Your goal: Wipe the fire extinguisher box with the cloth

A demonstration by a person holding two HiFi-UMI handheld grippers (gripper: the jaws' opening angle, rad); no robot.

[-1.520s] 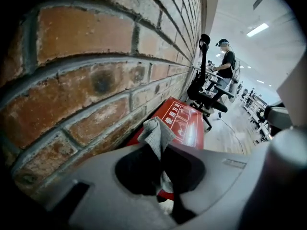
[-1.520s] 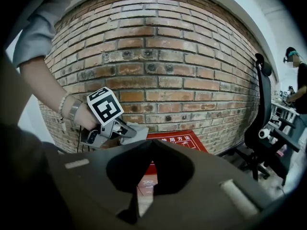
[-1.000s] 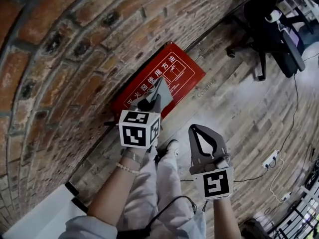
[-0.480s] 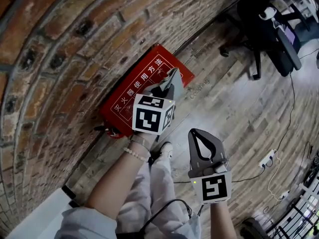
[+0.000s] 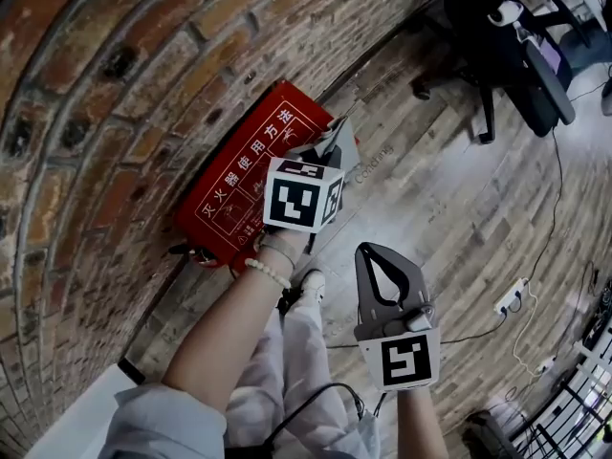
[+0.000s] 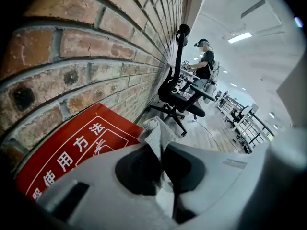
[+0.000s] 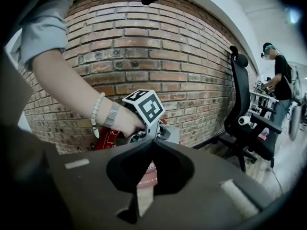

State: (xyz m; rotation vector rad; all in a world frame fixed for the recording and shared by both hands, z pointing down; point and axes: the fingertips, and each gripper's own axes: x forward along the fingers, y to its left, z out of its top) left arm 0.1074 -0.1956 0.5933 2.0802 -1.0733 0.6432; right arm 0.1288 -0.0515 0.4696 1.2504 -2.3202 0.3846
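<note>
The red fire extinguisher box [image 5: 234, 187], printed with white characters, lies against the foot of the brick wall. My left gripper [image 5: 332, 147] is shut on a grey cloth [image 5: 346, 143] and holds it at the box's right end. In the left gripper view the cloth [image 6: 156, 133] sticks up from between the jaws, with the box [image 6: 76, 150] just beyond. My right gripper [image 5: 369, 250] hangs above the wooden floor nearer the person, away from the box, shut and empty. From the right gripper view [image 7: 152, 143] the left gripper's marker cube [image 7: 145, 106] shows in front of the box [image 7: 104, 138].
A brick wall [image 5: 105, 84] runs behind the box. A black office chair [image 5: 512, 51] stands at the far right. A power strip [image 5: 510, 302] and cables lie on the plank floor. Another person [image 6: 205, 57] stands at desks in the distance. The holder's legs and shoe [image 5: 308, 285] are below.
My left gripper has slid with the cloth along the box towards its right end. The right gripper has stayed shut and nearly still.
</note>
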